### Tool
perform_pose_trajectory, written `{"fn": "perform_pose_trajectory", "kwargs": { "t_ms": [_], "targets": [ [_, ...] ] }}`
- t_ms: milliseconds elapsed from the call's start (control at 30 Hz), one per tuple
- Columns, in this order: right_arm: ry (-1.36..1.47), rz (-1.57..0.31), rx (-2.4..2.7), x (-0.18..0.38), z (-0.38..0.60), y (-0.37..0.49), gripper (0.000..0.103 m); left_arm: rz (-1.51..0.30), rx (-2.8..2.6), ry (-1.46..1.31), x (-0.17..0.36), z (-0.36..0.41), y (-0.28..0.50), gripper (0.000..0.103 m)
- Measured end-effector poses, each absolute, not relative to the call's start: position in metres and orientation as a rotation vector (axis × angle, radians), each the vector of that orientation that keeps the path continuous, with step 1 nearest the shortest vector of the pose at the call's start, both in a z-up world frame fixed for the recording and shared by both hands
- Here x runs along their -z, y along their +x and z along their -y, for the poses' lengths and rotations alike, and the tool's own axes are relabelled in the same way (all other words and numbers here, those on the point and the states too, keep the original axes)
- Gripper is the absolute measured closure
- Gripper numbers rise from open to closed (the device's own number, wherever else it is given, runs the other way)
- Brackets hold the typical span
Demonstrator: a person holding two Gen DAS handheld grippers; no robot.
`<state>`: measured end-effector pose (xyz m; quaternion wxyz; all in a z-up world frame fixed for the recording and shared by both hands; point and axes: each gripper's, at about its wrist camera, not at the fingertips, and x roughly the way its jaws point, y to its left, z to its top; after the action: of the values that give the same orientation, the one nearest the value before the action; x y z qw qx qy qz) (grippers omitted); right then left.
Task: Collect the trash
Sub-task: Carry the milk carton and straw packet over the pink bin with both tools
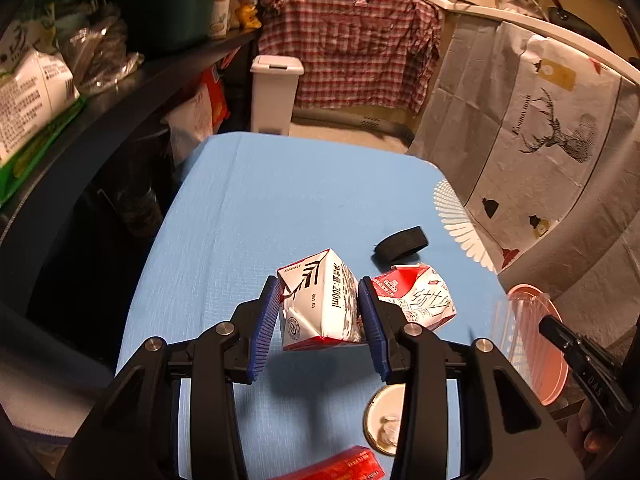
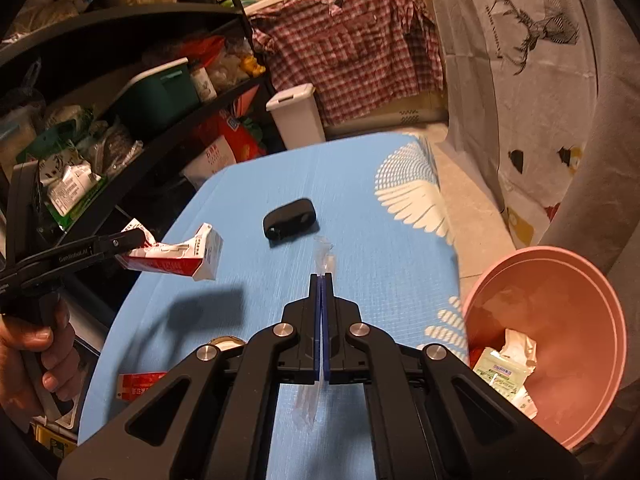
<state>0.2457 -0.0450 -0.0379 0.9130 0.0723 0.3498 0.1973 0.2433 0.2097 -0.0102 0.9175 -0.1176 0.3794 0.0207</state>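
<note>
My left gripper (image 1: 318, 312) is shut on a crushed red-and-white 200 ml milk carton (image 1: 320, 304) and holds it above the blue table (image 1: 248, 208); the carton also shows in the right wrist view (image 2: 176, 258), in the left gripper (image 2: 132, 242). A second crushed carton (image 1: 416, 294) lies on the table just right of it. My right gripper (image 2: 322, 276) is shut on a thin clear plastic wrapper (image 2: 322, 256), which hangs through the jaws. A pink bin (image 2: 552, 332) with trash inside stands off the table's right edge; it also shows in the left wrist view (image 1: 548, 360).
A black band-like object (image 1: 400, 244) (image 2: 289, 220) lies mid-table. A round lid (image 1: 384, 420) and a red packet (image 1: 340, 466) (image 2: 140, 386) lie near the front edge. Cluttered dark shelves (image 1: 100, 92) stand on the left, a white lidded bin (image 1: 276, 92) beyond the table.
</note>
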Motion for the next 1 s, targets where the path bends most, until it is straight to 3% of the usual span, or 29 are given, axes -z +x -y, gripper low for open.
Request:
{"fn": "perform_pose_trajectory", "kwargs": {
  "t_ms": [767, 1000],
  "targets": [
    [0.045, -0.601, -0.443, -0.041, 0.105, 0.219, 0.102, -0.710, 0.007, -0.208, -0.019, -0.171, 0.219, 0.063],
    [0.011, -0.566, -0.395, -0.039, 0.130, 0.219, 0.102, -0.696, 0.026, -0.195, -0.024, -0.155, 0.219, 0.063]
  ]
}}
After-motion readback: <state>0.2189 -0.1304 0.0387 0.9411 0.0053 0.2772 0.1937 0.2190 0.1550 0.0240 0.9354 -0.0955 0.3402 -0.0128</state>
